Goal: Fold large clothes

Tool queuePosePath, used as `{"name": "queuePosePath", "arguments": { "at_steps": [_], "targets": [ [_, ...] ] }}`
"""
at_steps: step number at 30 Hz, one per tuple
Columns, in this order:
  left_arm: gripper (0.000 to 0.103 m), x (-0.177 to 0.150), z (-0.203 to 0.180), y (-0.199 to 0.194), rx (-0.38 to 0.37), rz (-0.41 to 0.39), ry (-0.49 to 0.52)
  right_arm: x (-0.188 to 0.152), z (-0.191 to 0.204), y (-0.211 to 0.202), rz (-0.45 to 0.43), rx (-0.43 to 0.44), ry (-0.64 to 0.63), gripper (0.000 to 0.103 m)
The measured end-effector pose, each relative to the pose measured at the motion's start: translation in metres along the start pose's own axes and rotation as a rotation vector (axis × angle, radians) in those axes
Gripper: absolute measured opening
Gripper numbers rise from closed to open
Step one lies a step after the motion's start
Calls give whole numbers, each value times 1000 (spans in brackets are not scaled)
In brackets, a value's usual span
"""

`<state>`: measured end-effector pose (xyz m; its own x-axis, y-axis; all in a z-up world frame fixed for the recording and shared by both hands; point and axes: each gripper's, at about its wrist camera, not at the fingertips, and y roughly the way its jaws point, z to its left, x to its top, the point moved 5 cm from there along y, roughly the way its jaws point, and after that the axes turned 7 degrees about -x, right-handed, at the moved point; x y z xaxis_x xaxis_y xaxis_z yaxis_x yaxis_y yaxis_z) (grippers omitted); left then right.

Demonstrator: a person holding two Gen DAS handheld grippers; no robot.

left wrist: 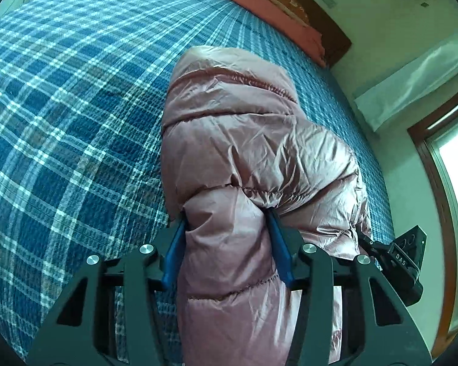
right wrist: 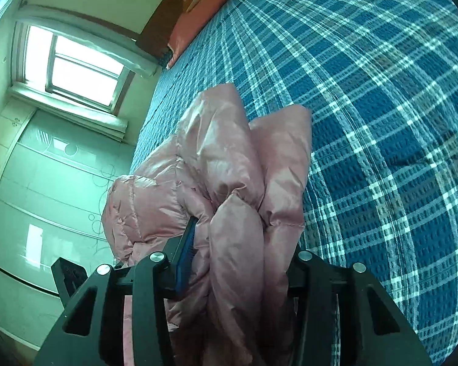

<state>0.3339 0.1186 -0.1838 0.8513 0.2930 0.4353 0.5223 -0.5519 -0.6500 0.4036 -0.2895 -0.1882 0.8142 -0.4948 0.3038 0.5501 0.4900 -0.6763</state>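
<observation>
Blue plaid bedding [left wrist: 76, 106] fills most of both wrist views, stretched flat over a bed that runs up to a dark headboard [left wrist: 329, 27] and a reddish pillow [left wrist: 259, 3] at the top of the left view. Light comes from a window [right wrist: 76, 67] at the upper left of the right view, with pale cupboard doors [right wrist: 45, 183] below it.

Down the middle of each frame sits the pink puffer jacket [left wrist: 244, 140] — bulky, shiny, quilted in fat bands, gathered into a long bundle rather than spread out. It seems to be lifted over the bed, its far end trailing toward the pillow, though I cannot tell whether that end touches the bedding.

Left gripper [left wrist: 227, 238] has its blue fingers [left wrist: 279, 244] clenched on a thick roll of the jacket, one finger either side of the padding. Right gripper [right wrist: 239, 259] grasps another bunched fold in the lower centre of its view; only one blue finger [right wrist: 186, 250] shows, the other is buried under fabric, yet the stuffing squeezed between them suggests a firm hold.

Holding it at two points makes sense — padding like this is springy and slippery, so one grip would let it sag and unroll. My guess is the fold is midway, with the bundle about to be laid down and flattened.
</observation>
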Motion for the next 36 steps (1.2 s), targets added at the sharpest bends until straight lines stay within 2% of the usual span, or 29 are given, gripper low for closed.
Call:
{"name": "queuePosePath", "arguments": {
  "at_steps": [1,3,5,10,13,18,20,22,24,26,27,30,36],
  "targets": [
    [55,-1,-2,-3,9,-4,10,-2,2,-3,-1,-2,-6,47],
    [64,-8,-4,-14,11,-16,13,-8,4,-13,-2,-10,-14,63],
    [73,-22,-4,-28,-18,-20,-7,-21,3,-26,-2,6,-10,68],
    [78,-68,-8,-62,-93,-33,-75,-68,0,-57,19,47,-4,74],
    [79,-100,-15,-77,-125,-27,-79,-99,-5,-68,25,54,4,76],
    [82,-133,-19,-81,-150,-13,-100,-145,-10,-75,60,79,29,80],
    [79,-137,-20,-80,-156,-15,-97,-154,-10,-72,69,94,33,80],
    [69,-139,-20,-79,-138,-20,-89,-158,-9,-73,49,91,15,78],
    [60,-140,-23,-78,-118,-25,-74,-160,-7,-73,46,94,17,53],
    [49,-141,-28,-79,-120,-32,-71,-164,-5,-73,45,100,18,42],
    [47,-139,-34,-79,-109,-38,-56,-168,-3,-75,39,100,12,38],
    [44,-133,-45,-69,-60,-45,-10,-163,-5,-79,22,92,2,36],
    [44,-133,-47,-60,-43,-48,-6,-169,-12,-81,14,88,14,36]
  ]
}}
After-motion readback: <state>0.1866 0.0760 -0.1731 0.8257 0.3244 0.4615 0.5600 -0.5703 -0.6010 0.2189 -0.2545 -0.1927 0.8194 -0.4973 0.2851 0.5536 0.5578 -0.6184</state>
